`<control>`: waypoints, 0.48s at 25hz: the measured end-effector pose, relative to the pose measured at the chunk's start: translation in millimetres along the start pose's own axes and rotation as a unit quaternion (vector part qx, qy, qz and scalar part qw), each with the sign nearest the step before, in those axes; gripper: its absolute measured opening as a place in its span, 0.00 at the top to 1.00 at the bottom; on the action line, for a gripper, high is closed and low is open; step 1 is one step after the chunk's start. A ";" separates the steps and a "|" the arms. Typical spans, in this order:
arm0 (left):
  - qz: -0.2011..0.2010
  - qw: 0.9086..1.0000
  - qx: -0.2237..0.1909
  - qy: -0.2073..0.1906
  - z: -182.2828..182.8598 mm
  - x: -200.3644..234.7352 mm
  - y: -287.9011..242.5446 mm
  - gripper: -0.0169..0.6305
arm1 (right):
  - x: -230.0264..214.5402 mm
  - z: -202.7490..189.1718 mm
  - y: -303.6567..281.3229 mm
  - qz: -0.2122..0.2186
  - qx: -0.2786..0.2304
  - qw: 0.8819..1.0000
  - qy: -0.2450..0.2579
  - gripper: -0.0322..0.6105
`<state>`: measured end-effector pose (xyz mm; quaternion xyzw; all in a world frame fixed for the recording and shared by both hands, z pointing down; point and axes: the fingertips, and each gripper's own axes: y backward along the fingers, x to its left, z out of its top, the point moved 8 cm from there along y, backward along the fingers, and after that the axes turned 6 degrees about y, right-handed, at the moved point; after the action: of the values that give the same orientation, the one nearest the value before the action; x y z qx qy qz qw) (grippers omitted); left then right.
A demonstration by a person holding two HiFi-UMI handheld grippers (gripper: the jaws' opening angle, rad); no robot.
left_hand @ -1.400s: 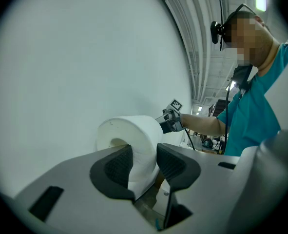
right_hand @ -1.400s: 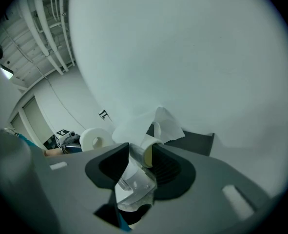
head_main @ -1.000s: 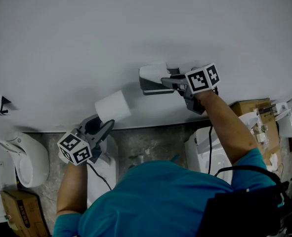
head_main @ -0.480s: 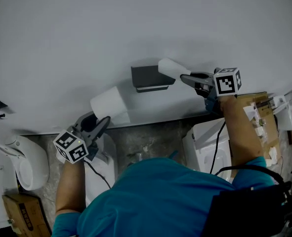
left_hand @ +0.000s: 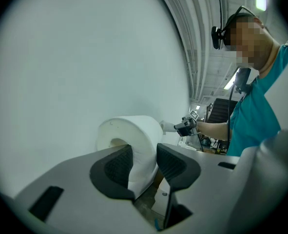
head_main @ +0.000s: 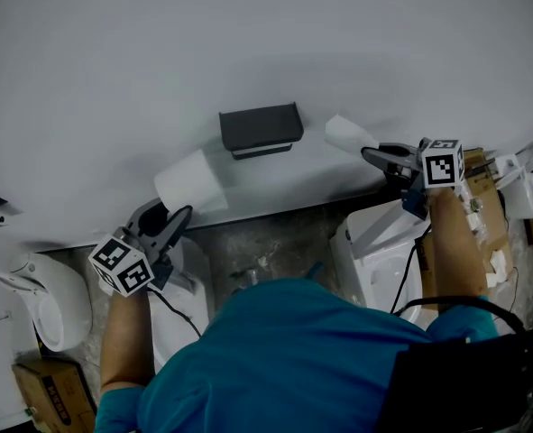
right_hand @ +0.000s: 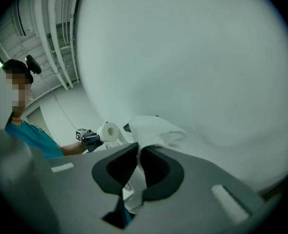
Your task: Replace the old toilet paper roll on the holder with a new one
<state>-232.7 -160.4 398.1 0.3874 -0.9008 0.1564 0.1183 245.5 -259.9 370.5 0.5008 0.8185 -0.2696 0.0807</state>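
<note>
Since the earlier frames, the right gripper (head_main: 374, 156) has swung away from the holder (head_main: 261, 128) and off to the right along the wall (head_main: 248, 34), taking the old roll (head_main: 345, 134) with it. A second ago both were pressed against the holder's right end. The left gripper (head_main: 170, 213) has hardly shifted.

The scene is viewed from above, over the shoulders of a person in a teal shirt (head_main: 284, 359) facing a pale wall. The holder, a dark grey box fixed to the wall, now has nothing white on it or beside it.

The right gripper's jaws are pinched almost together on the old roll. This is a limp, squashed scrap of white paper that sticks out past the jaw tips, well clear of the holder. Whether a cardboard core is inside it cannot be told.

Left of the holder and lower down, the left gripper holds the new roll (head_main: 188, 180) near the wall. The roll is full, thick and white. The jaws stand partly apart and clamp one side of it — one pad at the hollow centre, the other on the outer face.

By the look of things, the first half of the job is done, because the spent roll is off and the holder is free. Two steps appear to be left — getting rid of the scrap in the right gripper, and bringing the new roll across to the holder and seating it there. The new roll is not yet at the holder.
</note>
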 end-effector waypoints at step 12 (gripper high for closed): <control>0.009 1.000 0.008 0.005 -5.3 -3.9 7.2 0.73 | -42.6 -54.9 -47.5 0.075 0.017 0.994 -0.074 0.91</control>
<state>-234.9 -151.2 400.3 0.3792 -0.9023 0.1670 0.1186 232.7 -281.1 450.9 0.5404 0.7660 -0.3129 0.1526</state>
